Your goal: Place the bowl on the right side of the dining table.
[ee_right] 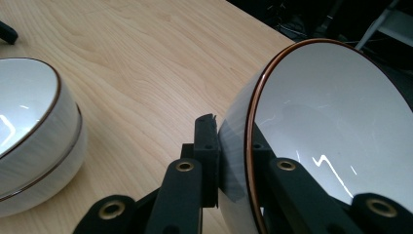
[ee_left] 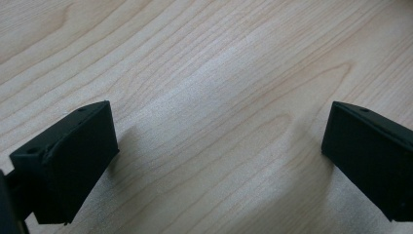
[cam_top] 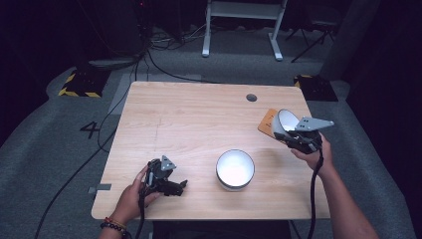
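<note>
On your worktop (cam_top: 199, 119) you have two white bowls: one (cam_top: 235, 169) standing near the front edge, a second (cam_top: 284, 122) tilted at the right. One brown card (cam_top: 266, 121) lies beside it. You hold two tongs, left (cam_top: 175, 186) and right (cam_top: 291, 139).

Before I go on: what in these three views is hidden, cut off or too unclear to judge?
- Orange flat piece, high view: mostly covered by the tilted white bowl that the right gripper clamps; what it is stays unclear.
- Tilted bowl, right gripper view: its lower part is cut by the frame's bottom edge.
- White bowl with two stacked rims on the wooden table, right gripper view: left side cut off.
- Left gripper, high view: too small to judge its opening.
</note>
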Motion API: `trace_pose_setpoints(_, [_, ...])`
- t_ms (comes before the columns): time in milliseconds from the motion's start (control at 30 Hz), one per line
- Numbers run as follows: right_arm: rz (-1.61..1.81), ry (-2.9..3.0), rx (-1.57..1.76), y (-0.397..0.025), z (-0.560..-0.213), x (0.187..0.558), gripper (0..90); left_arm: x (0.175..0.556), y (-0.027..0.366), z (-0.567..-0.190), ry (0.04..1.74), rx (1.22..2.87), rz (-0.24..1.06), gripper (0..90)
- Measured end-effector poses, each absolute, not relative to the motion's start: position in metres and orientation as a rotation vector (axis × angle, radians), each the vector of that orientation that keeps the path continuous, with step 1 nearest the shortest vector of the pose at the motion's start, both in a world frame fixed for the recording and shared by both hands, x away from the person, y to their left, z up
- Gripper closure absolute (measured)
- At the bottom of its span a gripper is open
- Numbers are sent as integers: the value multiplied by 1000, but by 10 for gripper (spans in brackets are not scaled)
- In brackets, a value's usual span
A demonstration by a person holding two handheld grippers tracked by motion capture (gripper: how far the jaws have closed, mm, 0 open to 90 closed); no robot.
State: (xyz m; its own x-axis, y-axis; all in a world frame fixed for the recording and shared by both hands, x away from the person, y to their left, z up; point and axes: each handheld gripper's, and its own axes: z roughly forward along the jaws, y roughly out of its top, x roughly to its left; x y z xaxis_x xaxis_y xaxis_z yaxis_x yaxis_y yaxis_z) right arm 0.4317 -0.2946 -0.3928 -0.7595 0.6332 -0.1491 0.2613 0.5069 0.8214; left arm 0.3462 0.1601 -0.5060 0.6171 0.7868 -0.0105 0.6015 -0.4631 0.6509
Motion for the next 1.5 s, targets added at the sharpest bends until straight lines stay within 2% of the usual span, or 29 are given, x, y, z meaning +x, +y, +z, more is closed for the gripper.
trace_pose_setpoints(1500, [931, 2293, 951, -302, -431, 512, 815, 346, 160, -506, 1085, 2222, 391, 0])
